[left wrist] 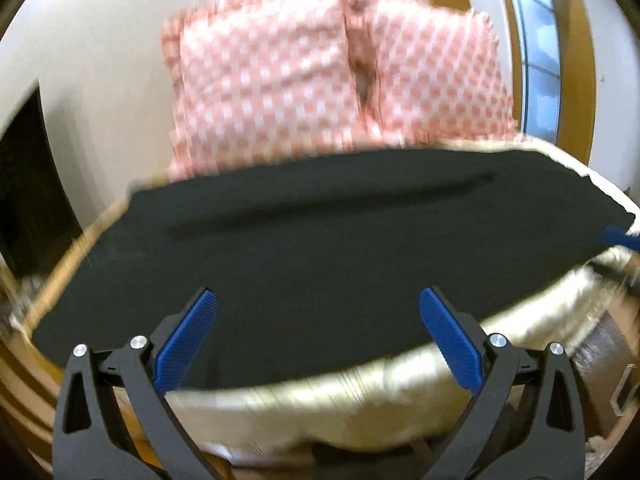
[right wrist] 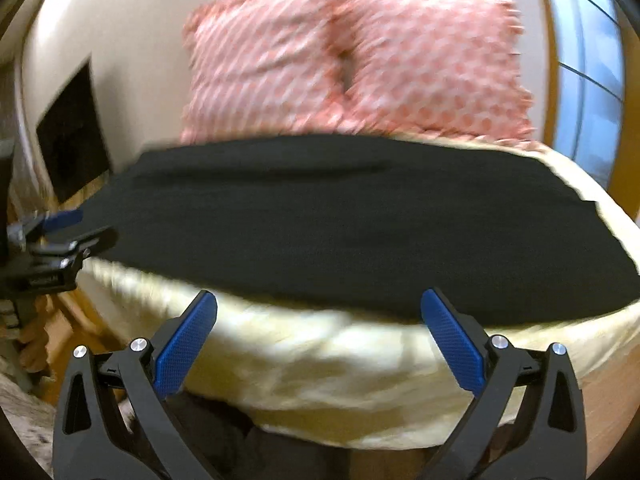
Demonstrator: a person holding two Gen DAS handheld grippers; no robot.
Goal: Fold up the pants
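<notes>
Both sets of jaws gaping wide, gripping nothing. Left gripper hovering over near hem of black pants; right gripper approaching it. Pinch corners evenly, w/o snagging bed sheet.

Black pants lie on a pale yellow bedspread; behind the pants, 2 pillows — pink with white checks. Both grippers' fingers — black with blue pads.
</notes>
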